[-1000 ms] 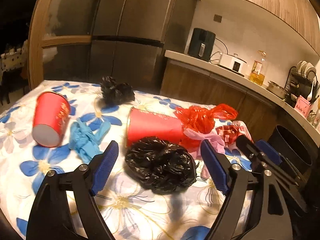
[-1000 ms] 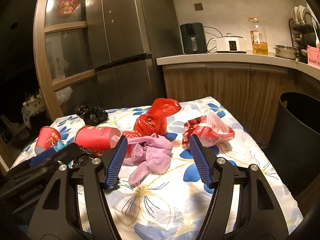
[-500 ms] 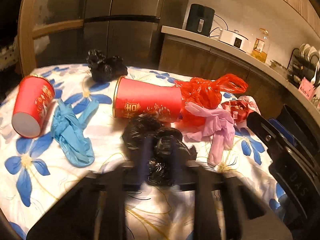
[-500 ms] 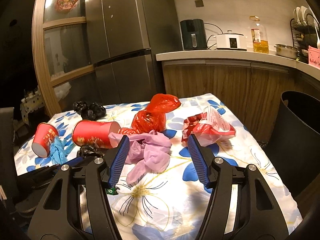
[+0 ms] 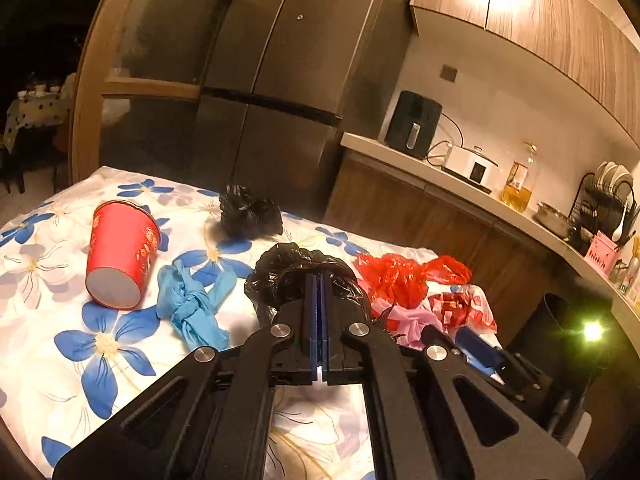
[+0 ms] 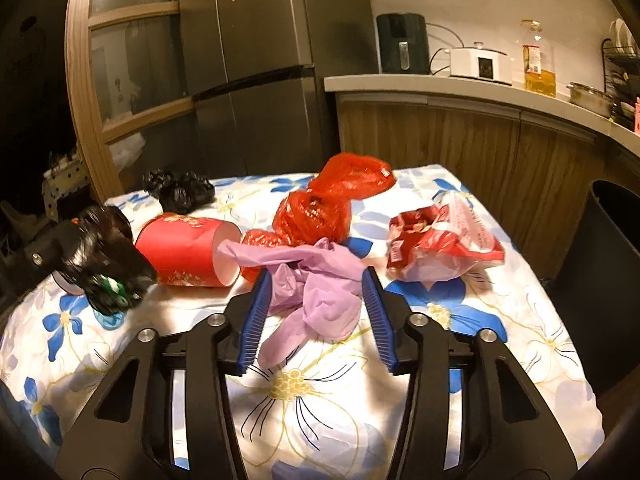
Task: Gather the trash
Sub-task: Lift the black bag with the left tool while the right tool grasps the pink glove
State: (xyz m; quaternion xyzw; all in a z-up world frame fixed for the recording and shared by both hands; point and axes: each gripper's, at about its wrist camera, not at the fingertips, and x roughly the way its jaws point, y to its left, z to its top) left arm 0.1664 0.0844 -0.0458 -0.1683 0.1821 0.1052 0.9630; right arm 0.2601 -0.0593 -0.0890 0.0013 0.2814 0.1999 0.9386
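I've got the left gripper [image 5: 319,280] clamped on the black bag [image 5: 296,276], lifted off the floral tablecloth [image 6: 320,400]; right gripper [image 6: 316,308] spread wide around the purple glove [image 6: 316,288]. Black bin [image 6: 612,264] at the table's right, contents not visible; tipped red cup [image 6: 188,252] looks empty. Kitchen, fridge [image 6: 256,60] behind.

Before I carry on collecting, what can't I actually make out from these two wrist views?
- Black bag in the left gripper: the fingers cover its near side in the left view; motion blurs it in the right view.
- Bin: cut off by the right view's edge, contents unseen.
- Pink glove between the open right gripper fingers: contact unclear.
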